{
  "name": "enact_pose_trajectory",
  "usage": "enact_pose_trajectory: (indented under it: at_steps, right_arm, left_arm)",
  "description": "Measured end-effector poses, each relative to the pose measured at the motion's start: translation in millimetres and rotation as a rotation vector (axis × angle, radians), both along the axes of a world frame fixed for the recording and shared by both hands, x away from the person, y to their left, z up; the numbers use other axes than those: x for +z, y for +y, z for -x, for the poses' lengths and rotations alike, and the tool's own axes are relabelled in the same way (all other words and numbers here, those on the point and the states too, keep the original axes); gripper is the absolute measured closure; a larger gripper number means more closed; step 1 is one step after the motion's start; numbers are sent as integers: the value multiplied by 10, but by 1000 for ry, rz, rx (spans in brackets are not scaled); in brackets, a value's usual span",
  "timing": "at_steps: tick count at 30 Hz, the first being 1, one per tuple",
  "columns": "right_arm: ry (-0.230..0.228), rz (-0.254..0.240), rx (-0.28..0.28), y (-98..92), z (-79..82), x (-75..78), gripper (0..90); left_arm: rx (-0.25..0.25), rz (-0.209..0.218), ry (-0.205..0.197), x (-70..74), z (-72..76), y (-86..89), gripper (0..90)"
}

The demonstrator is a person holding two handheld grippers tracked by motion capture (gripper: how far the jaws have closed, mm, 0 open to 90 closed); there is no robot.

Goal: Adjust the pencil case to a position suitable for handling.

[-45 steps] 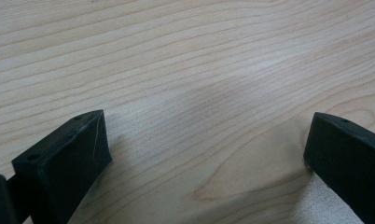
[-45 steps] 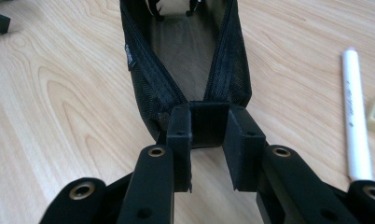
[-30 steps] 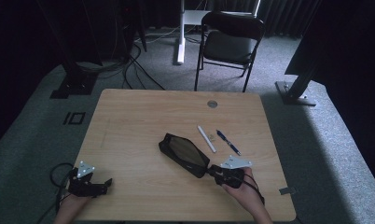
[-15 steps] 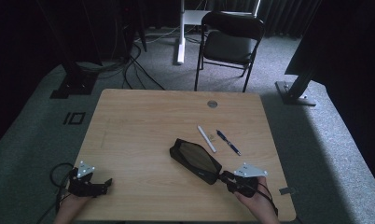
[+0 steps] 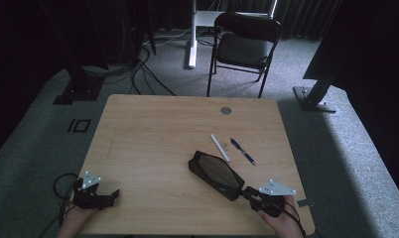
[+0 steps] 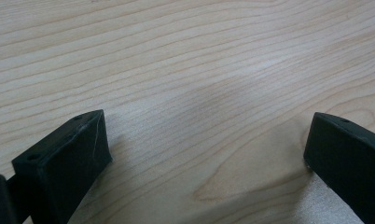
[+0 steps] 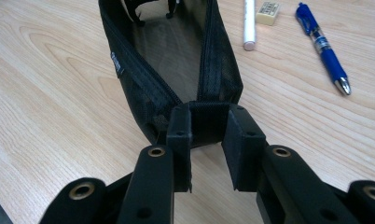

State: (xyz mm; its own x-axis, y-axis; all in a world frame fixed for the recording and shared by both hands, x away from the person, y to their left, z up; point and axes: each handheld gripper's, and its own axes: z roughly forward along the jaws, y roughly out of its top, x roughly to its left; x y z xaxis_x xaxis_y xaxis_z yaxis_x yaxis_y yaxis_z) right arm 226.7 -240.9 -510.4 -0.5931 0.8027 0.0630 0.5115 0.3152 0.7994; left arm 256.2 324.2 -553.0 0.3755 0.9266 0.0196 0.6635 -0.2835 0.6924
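Note:
A black mesh pencil case (image 5: 215, 173) lies unzipped on the wooden table (image 5: 153, 129), slanting toward the front right. My right gripper (image 5: 247, 192) is shut on its near end tab. In the right gripper view both pads pinch that tab, and the pencil case (image 7: 176, 56) stretches away from the right gripper (image 7: 208, 126) with its zipper gaping. Beyond the case lie a white pen (image 5: 219, 147), a small eraser (image 7: 268, 11) and a blue pen (image 5: 243, 151). My left gripper (image 5: 113, 195) rests at the front left corner, its jaws wide apart over bare wood (image 6: 206, 135).
A round grommet (image 5: 226, 110) sits near the table's far edge. A black folding chair (image 5: 247, 42) stands behind the table. Cables (image 5: 138, 64) run over the grey carpet at the back left. A dark stand base (image 5: 311, 96) is on the right.
The right gripper has slid to the right and a little toward the front edge, dragging the pencil case along. The left gripper has stayed put.

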Motion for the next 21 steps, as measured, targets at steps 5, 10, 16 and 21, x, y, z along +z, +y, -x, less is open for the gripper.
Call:
enact_pose_trajectory:
  at_steps: [5,10,16,21]
  right_arm:
    - [5,1,-8,-40,49,-4,732]
    - [7,3,-19,-75,77,-15,731]
    - [10,18,-12,-62,82,-7,693]
    - [5,1,-5,-60,77,34,668]
  left_arm:
    - [0,0,0,0,0,0,3]
    - [0,0,0,0,0,0,3]
    - [0,0,0,0,0,0,3]
    - [0,0,0,0,0,0,3]
